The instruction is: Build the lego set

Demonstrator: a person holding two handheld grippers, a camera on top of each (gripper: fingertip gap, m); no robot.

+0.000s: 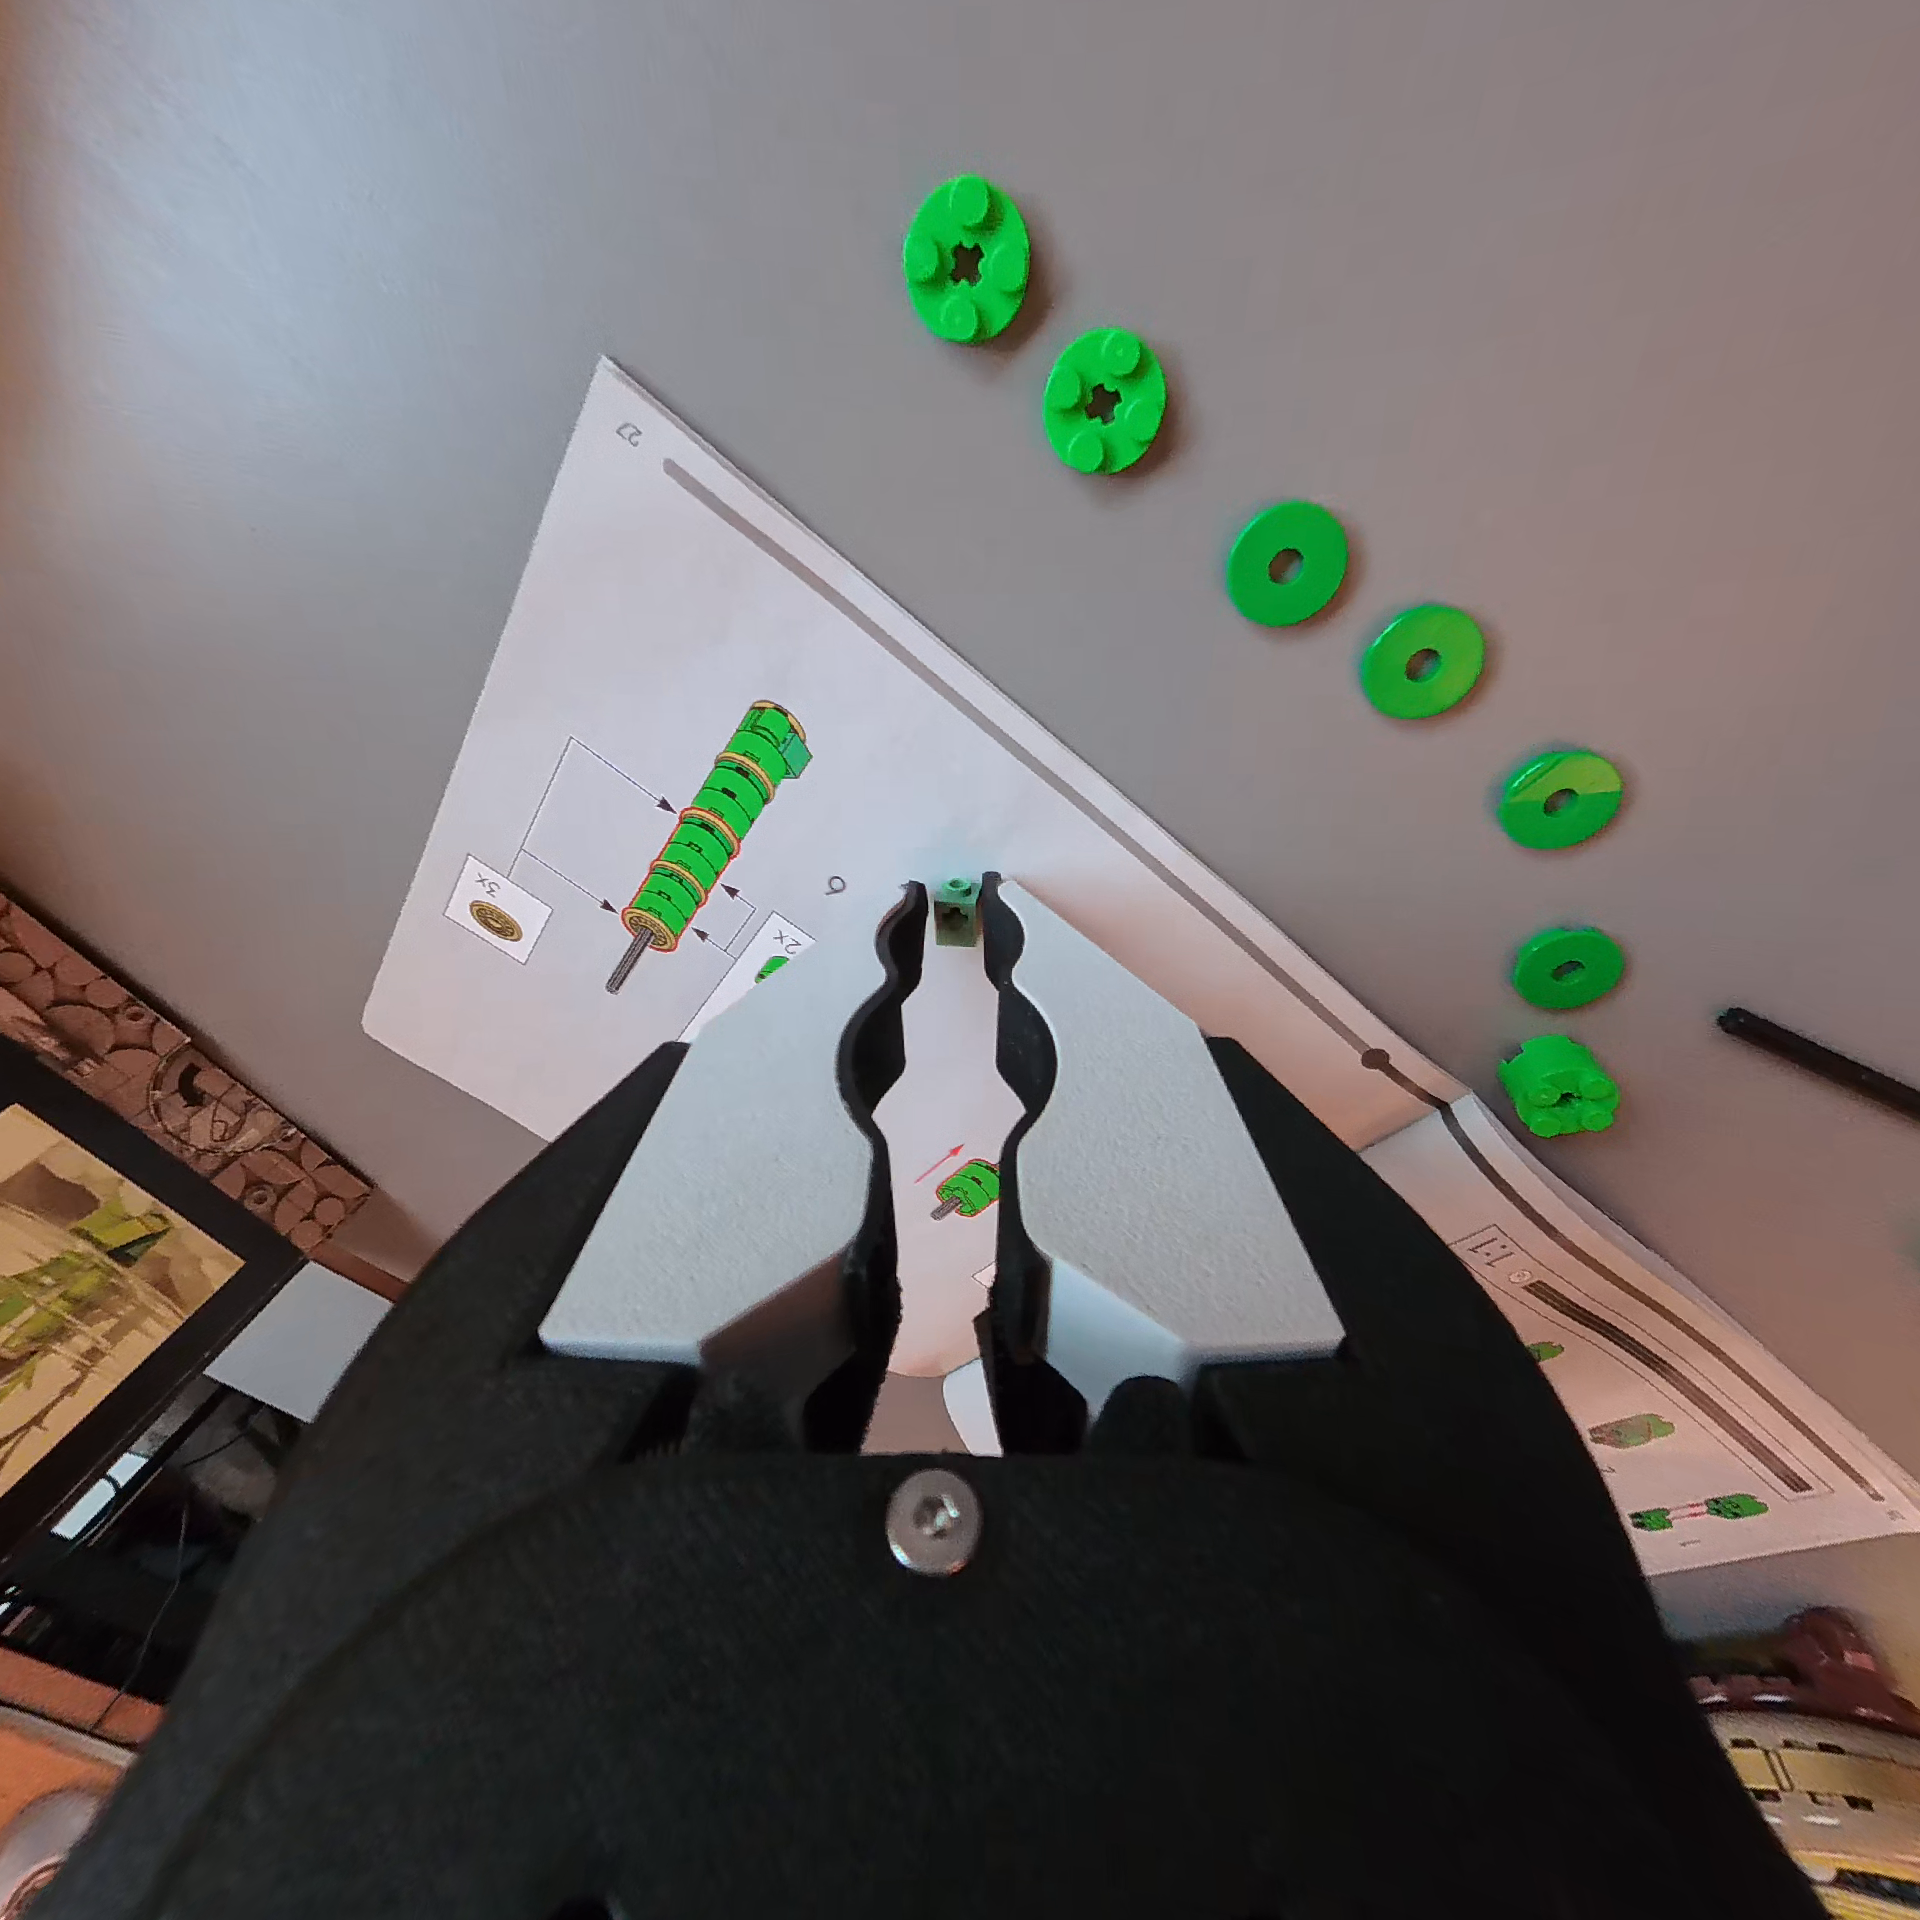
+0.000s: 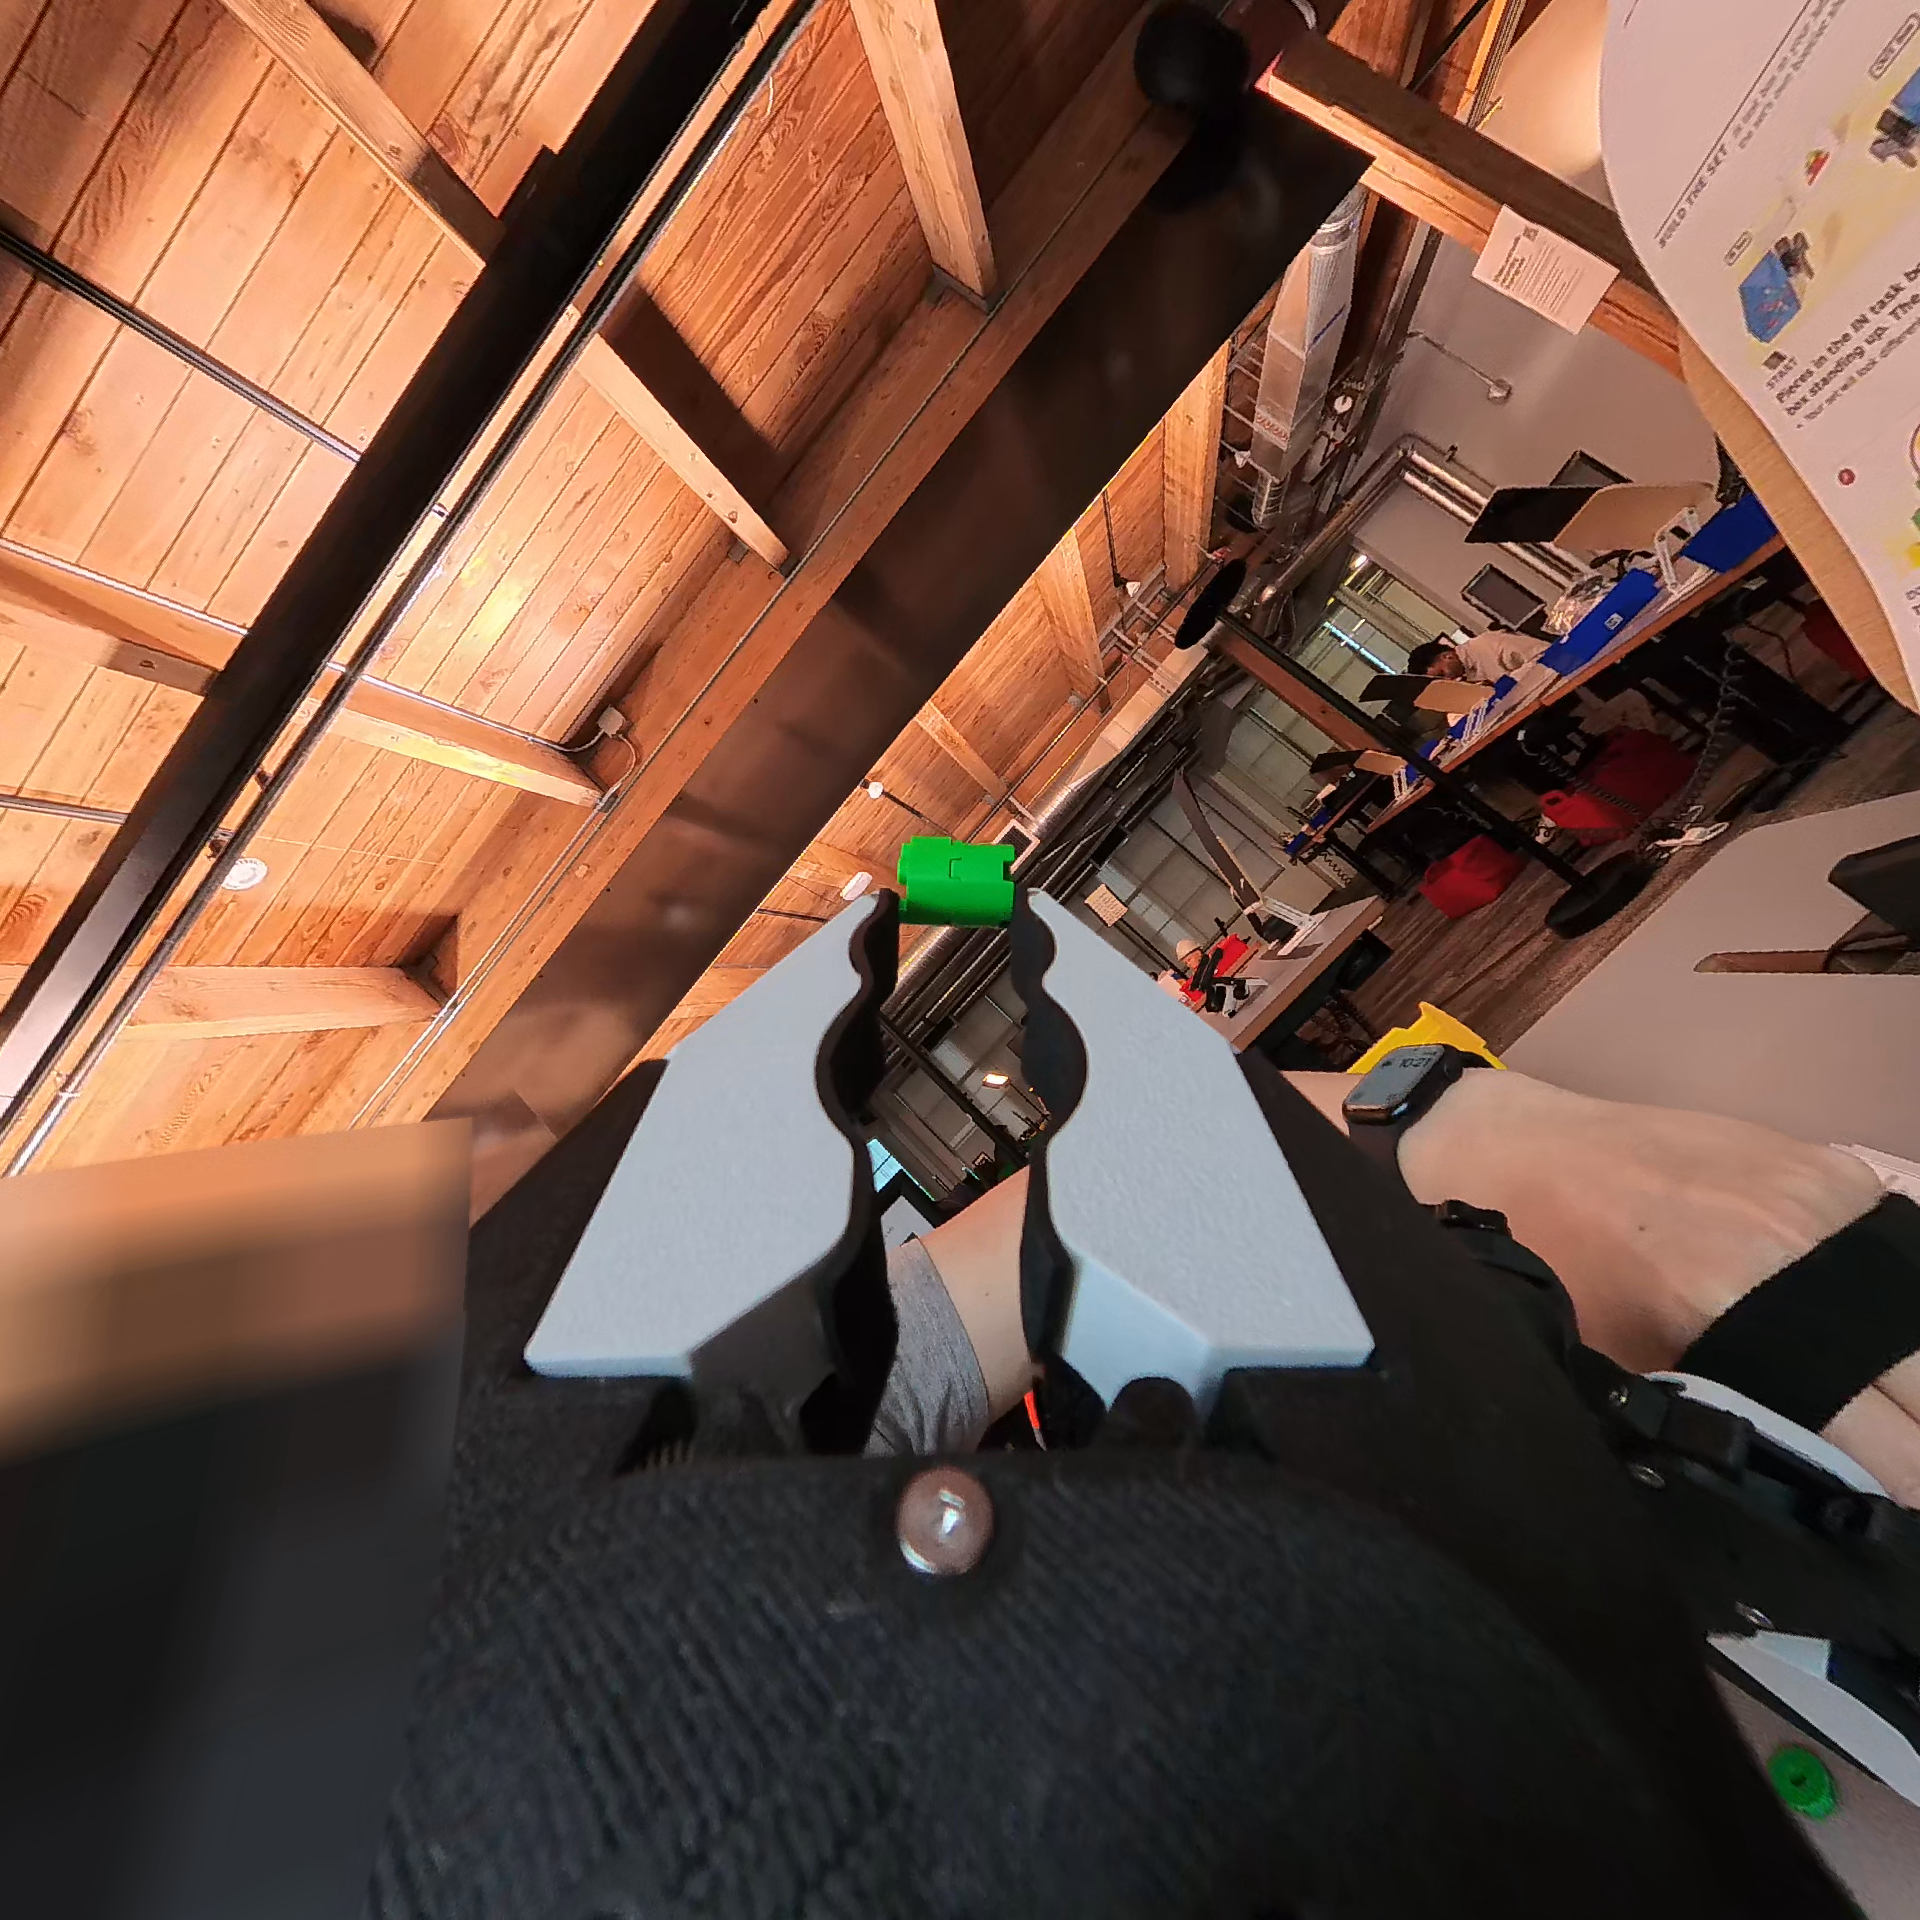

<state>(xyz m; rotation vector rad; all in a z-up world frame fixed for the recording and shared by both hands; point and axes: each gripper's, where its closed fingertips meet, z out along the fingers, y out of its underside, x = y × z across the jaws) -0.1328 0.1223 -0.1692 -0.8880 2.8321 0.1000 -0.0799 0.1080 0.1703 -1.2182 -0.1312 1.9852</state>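
Note:
My left gripper (image 1: 954, 886) is shut on a small pale green brick (image 1: 956, 912), held at its fingertips above the open instruction booklet (image 1: 665, 665). On the grey table (image 1: 1455, 260) lies a curved row of bright green pieces: two studded round plates (image 1: 966, 260) (image 1: 1103, 401), several flat rings (image 1: 1286, 564) (image 1: 1421, 662) (image 1: 1558, 798) (image 1: 1567, 968), and a round brick (image 1: 1556, 1086). A black axle (image 1: 1818, 1060) lies at the right. My right gripper (image 2: 954, 902) is shut on a bright green round brick (image 2: 954, 881), raised and pointing up toward the wooden ceiling (image 2: 312, 416).
A framed picture (image 1: 104, 1268) stands at the left beside the table. In the right wrist view, a hand with a black watch (image 2: 1397, 1086) holds the other gripper at the right. A printed sheet (image 2: 1787, 208) hangs at upper right. Workbenches with blue bins (image 2: 1621, 603) stand far off. Spacing between my two grippers at the tips: around 35 centimeters. The black axle (image 1: 1818, 1060) is closer to my left gripper, around 15 centimeters from its tips; the right tips are 40 centimeters off.

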